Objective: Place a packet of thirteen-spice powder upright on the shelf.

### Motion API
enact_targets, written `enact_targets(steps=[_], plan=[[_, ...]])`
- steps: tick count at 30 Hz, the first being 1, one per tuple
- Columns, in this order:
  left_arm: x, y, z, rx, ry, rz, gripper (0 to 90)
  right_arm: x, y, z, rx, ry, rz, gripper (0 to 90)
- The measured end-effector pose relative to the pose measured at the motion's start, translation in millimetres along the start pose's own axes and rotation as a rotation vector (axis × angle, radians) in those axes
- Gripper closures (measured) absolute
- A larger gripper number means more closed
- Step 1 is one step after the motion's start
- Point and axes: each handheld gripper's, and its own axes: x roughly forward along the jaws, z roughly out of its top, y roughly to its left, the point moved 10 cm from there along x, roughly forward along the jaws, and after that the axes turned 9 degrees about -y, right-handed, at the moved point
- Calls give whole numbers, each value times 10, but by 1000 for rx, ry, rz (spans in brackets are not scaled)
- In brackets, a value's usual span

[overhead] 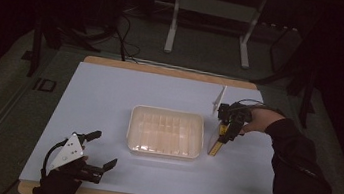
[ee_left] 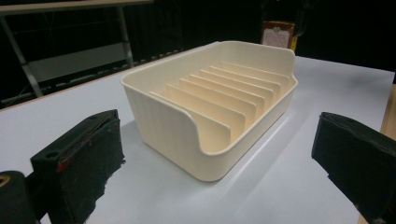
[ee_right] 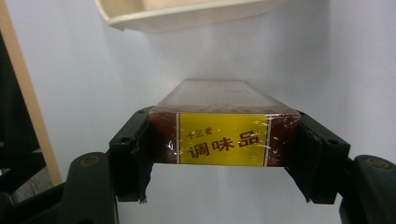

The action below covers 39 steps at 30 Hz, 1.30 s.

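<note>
The right gripper (ee_right: 224, 140) is clamped on the near end of a seasoning box (ee_right: 223, 126) (brown, with a yellow label), its pads pressing both sides. The box lies on the white table (overhead: 109, 99) just right of the cream slotted tray (overhead: 166, 132). At the near left, the left gripper (overhead: 102, 151) hangs spread wide, holding nothing.

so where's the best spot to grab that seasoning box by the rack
By its two long narrow sides near one end, as the right claw does now, shut on the seasoning box. The box is long, flat and slim, so coming in endwise along its length, away from the slotted rack, suits the pads.
</note>
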Motion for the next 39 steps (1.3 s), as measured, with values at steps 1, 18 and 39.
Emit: enact_targets(steps=[1, 18, 39], plan=[[-1, 2, 0, 0, 0, 1, 21, -8, 3, -1, -9, 0, 0, 316], [-2, -1, -2, 1, 3, -1, 21, -265, 129, 20, -68, -3, -7, 317], [-9, -6, -11, -3, 6, 1, 21, -613, 238, 79, -120, -7, -36, 318]])
